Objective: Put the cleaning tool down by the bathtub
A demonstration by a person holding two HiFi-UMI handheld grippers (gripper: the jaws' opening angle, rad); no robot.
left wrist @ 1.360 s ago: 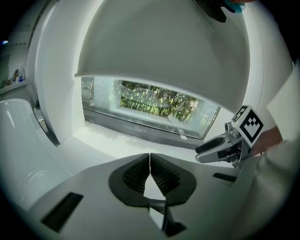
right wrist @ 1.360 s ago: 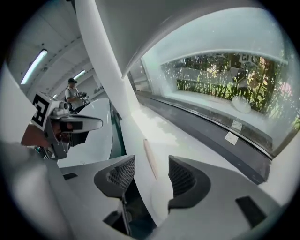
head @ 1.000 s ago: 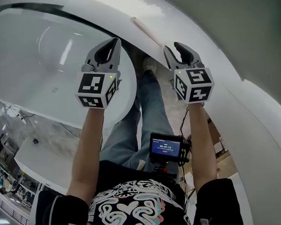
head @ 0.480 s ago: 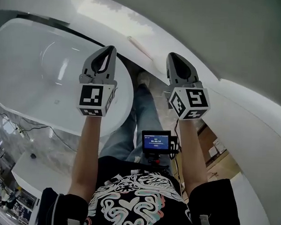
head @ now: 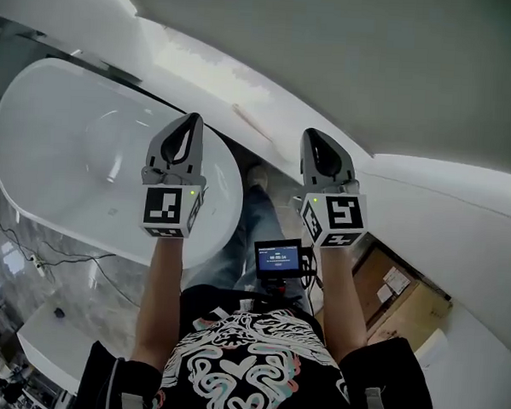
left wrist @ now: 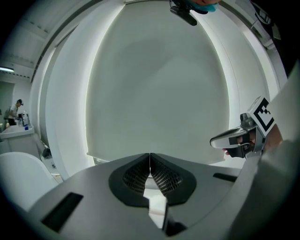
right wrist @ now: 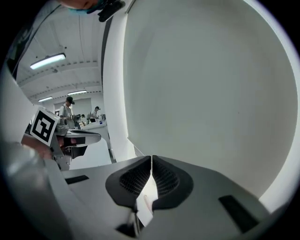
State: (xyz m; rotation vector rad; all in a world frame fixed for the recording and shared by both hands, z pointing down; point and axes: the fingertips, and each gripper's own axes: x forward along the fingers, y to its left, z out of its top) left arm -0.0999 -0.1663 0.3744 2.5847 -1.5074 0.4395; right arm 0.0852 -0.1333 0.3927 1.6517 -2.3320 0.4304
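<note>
Head view: tool [head: 253,124] lies flat on white ledge [head: 203,73] just beside tub [head: 83,226], well apart from both grippers. It looks set down, so the task is likely done. Left gripper [head: 194,119] and right gripper [head: 315,136] are held up side by side, forearms straight out. The 2 marker cubes face the camera, jaws pointing forward and a bit down. Probably a hands-clear pose now that nothing is carried.

Left gripper view: jaws clenched pad to pad, nothing between. Plain wall [left wrist: 154,84] ahead, tool not in view.

Right gripper view: jaws clenched too, empty. Same wall ahead, left gripper off to the side.
</note>
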